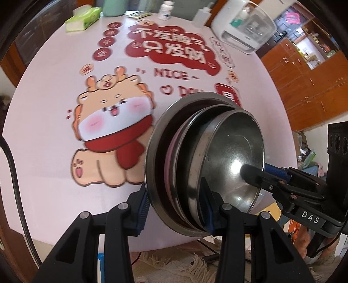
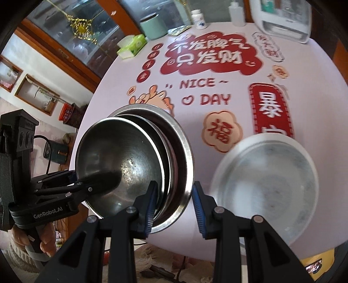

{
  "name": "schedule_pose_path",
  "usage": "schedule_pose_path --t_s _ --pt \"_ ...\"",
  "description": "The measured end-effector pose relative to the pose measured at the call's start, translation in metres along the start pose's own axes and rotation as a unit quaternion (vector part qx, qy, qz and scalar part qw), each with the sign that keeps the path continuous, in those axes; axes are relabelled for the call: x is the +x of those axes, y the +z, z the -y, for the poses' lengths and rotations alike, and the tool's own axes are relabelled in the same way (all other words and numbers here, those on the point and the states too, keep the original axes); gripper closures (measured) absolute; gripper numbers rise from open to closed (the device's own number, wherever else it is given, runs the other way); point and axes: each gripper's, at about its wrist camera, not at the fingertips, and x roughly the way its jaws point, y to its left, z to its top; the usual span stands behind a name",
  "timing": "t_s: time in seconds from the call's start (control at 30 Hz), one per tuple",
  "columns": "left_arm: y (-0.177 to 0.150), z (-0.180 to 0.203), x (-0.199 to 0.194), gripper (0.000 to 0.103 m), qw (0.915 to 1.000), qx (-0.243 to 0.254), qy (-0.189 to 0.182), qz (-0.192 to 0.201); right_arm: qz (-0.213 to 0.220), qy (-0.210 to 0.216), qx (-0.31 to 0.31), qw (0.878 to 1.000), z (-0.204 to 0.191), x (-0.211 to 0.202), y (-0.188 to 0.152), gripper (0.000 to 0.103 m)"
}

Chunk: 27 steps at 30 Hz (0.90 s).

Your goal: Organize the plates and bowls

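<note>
A nested stack of steel dishes (image 1: 208, 156) is held tilted on edge above the table's near edge: a wide outer plate (image 2: 183, 148) with smaller plates and a steel bowl (image 2: 113, 156) inside. My left gripper (image 1: 176, 208) is shut on the stack's lower rim. My right gripper (image 2: 175, 206) straddles the stack's rim from the other side, its blue pads a little apart from the metal. It also shows in the left wrist view (image 1: 258, 174), one finger inside the bowl. A white bowl (image 2: 267, 185) sits on the table at the right.
The round table (image 1: 43, 152) has a pink cartoon cover. At its far edge stand a tissue box (image 1: 83, 18), a green canister (image 2: 152, 26), a pill bottle (image 2: 199, 18), a clear bottle (image 2: 237, 12) and a white appliance (image 1: 243, 24). Wooden cabinets (image 1: 308, 82) stand beyond.
</note>
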Motion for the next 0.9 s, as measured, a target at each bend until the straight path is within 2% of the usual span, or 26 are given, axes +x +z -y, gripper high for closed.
schedule_pose_path --t_s 0.2,0.43,0.63,0.9 --pt "-0.005 0.045 0.013 0.062 0.9995 0.029 -0.014 -0.005 0.018 -0.019 0.026 0.999 0.036 -0.027 -0.017 0.071" --pt "-0.004 0.099 0.043 0.062 0.9965 0.068 -0.033 -0.034 0.028 -0.048 0.065 0.996 0.081 -0.050 -0.037 0.071" --pt "0.005 0.130 0.079 0.062 0.9903 0.110 -0.041 -0.075 0.030 -0.069 0.108 0.991 0.114 -0.051 -0.046 0.071" --pt "0.014 0.148 0.121 0.062 0.9818 0.140 -0.054 -0.117 0.010 -0.090 0.153 0.984 0.146 -0.036 -0.055 0.071"
